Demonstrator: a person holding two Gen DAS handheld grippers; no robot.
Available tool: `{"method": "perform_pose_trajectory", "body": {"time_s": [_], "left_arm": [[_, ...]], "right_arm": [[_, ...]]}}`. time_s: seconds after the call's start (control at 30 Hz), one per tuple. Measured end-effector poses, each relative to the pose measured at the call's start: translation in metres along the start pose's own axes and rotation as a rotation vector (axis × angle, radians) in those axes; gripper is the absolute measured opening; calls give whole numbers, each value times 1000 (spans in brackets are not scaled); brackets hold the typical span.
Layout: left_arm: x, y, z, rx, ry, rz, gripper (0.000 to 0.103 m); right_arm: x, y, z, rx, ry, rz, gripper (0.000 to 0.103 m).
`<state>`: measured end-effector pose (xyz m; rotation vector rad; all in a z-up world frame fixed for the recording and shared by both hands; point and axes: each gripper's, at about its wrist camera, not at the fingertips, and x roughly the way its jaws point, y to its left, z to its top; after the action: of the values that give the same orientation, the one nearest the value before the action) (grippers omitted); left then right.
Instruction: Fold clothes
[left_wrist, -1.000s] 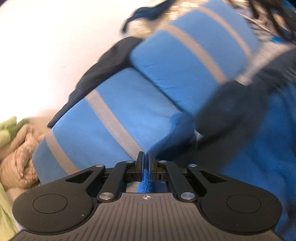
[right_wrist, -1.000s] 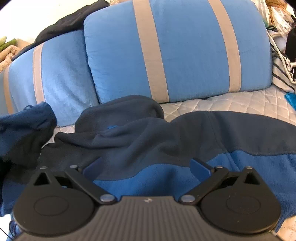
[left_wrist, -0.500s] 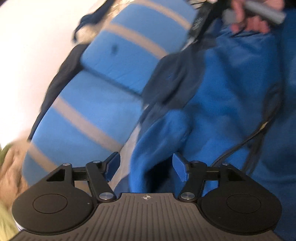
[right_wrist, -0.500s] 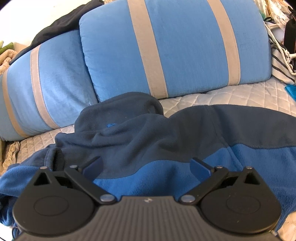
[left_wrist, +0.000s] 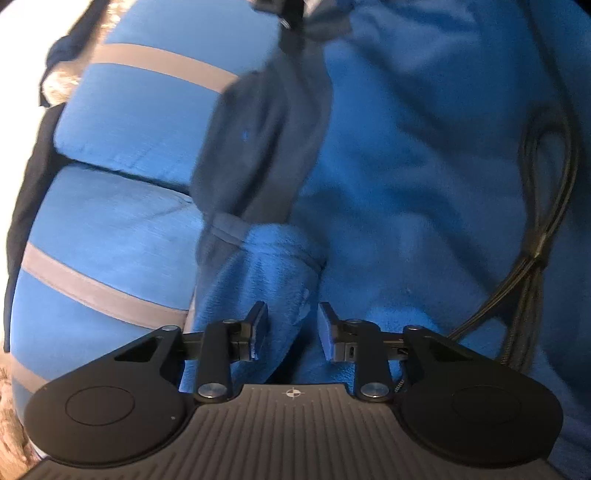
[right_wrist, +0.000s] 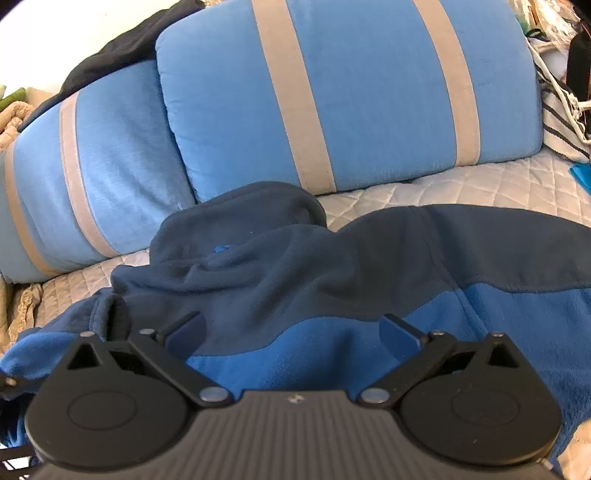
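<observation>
A blue fleece jacket (right_wrist: 332, 332) with navy shoulders and hood (right_wrist: 243, 218) lies spread on the quilted bed. In the left wrist view the jacket (left_wrist: 424, 184) fills the right side, and its folded blue sleeve (left_wrist: 280, 273) lies between the fingers of my left gripper (left_wrist: 291, 325). The jaws are open with a gap on either side of the fleece. My right gripper (right_wrist: 291, 328) is wide open and empty, hovering just above the jacket's chest.
Two blue pillows with grey stripes (right_wrist: 351, 92) (right_wrist: 92, 166) stand behind the jacket, and a dark garment (right_wrist: 122, 48) lies over them. A black cable (left_wrist: 535, 240) runs over the jacket. A striped bag (right_wrist: 561, 122) sits at the right. Bare quilt (right_wrist: 461, 188) shows.
My left gripper opened and let go of the blue sleeve it was pinching, and swung toward the jacket. The sleeve now lies on the bed. My right gripper stayed open over the jacket.
</observation>
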<state>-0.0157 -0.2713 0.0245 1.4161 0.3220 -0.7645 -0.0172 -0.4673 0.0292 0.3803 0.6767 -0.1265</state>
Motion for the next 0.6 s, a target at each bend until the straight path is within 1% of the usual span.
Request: {"method": "perform_pose_trajectory", "body": {"time_s": [0.1,0.17,0.23,0.27,0.33,0.47,0.6], "left_arm": [[8,-6,1,47,10,16,30],[13,-10,3,84,20,35,24],[16,-12,5,110,38,61,10],[18,-12,6,120,46,75,10],[16,-9,6,105,48,102,9],[-2,10,0,16,14,204,8],[-34,52,-16,-155,-28,322,8]], "right_arm": [[1,-1,0,2,2,3,103],[1,-1,0,1,3,3,103],[1,-1,0,-2,3,3,103],[1,-1,0,-4,3,3,103],[1,0,0,-6,2,2,103],[1,0,-1,-14,1,5,103],[-1,4,-2,-30,-4,25,103]]}}
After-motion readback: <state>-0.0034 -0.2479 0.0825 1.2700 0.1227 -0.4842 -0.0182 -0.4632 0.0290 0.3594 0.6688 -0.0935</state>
